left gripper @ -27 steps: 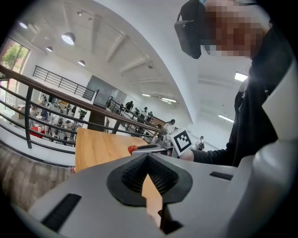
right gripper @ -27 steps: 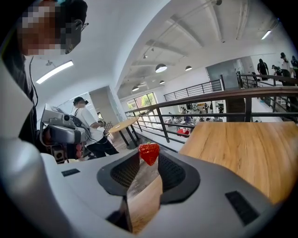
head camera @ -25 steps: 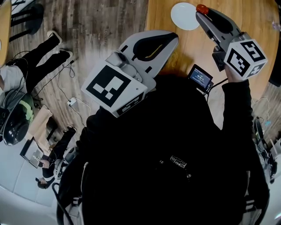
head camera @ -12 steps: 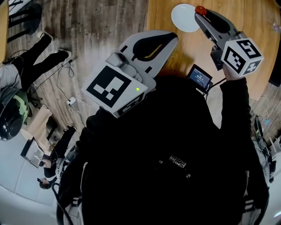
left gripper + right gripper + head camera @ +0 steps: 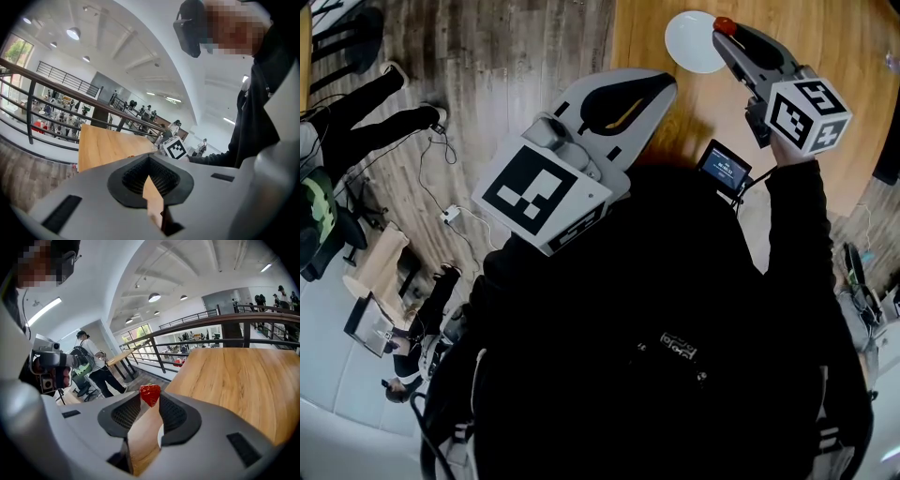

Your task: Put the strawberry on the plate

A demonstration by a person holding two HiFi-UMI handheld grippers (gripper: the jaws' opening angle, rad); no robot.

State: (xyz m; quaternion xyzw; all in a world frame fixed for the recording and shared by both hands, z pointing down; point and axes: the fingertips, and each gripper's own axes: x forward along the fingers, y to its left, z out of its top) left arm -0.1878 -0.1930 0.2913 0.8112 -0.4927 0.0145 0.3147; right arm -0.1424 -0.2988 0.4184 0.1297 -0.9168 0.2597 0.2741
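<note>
A red strawberry (image 5: 725, 25) (image 5: 150, 394) is pinched between the tips of my right gripper (image 5: 721, 29) (image 5: 150, 397), which is shut on it. In the head view it hangs at the right rim of the white plate (image 5: 692, 42), which lies on the wooden table (image 5: 825, 66). A white sliver of the plate (image 5: 160, 438) shows low between the jaws in the right gripper view. My left gripper (image 5: 664, 81) (image 5: 149, 165) is held over the table's near edge, below and left of the plate. Its jaw tips meet and nothing is between them.
A small device with a lit screen (image 5: 727, 167) sits by the table edge in front of the person's dark torso. Left of the table is wood floor with cables (image 5: 450, 217) and a seated person's legs (image 5: 384, 103). A railing (image 5: 225, 319) runs behind the table.
My right gripper has sunk a little with the strawberry and shifted slightly left, nearer the plate's rim. The left gripper has stayed put. The seated person at the left has shifted.
</note>
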